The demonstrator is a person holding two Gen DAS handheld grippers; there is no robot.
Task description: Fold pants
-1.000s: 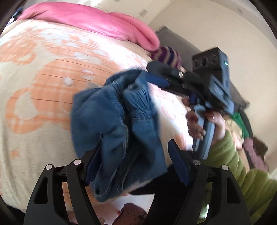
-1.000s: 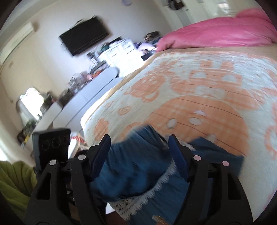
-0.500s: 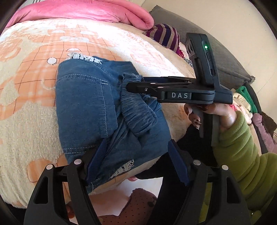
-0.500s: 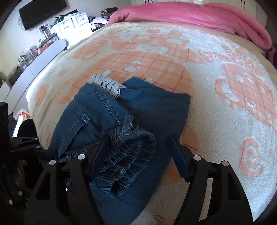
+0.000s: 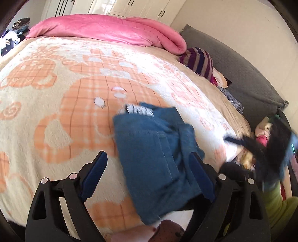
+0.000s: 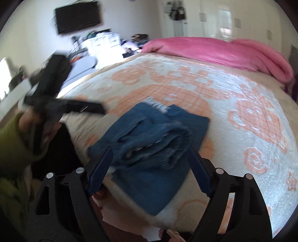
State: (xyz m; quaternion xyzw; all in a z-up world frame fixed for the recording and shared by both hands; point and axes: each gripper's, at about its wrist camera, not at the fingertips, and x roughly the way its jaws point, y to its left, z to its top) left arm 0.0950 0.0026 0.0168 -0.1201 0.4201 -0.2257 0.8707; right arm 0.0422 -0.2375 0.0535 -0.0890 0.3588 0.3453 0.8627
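The blue denim pants [image 5: 156,149] lie folded in a bundle near the front edge of the bed, white lace hem [image 5: 141,109] at the far end. My left gripper [image 5: 148,154] hovers over their near end, jaws opening, its pads off the cloth. In the right wrist view the pants [image 6: 158,134] show a gathered waistband on top. My right gripper [image 6: 150,149] is just above their near edge, jaws opening, pads clear of the denim. The other gripper shows blurred in each view: right gripper [image 5: 270,149], left gripper [image 6: 55,93].
An orange and cream blanket [image 5: 65,104] covers the bed, with a pink duvet [image 5: 111,29] heaped at its far end. A striped garment [image 5: 199,61] and a grey cushion [image 5: 251,78] lie to the right. A wall TV [image 6: 78,16] and white dresser [image 6: 102,42] stand beyond the left side.
The pants went from hanging between both grippers to lying folded on the bed. Both grippers have let go, opened wider and drawn back; the right one swung away to the side.
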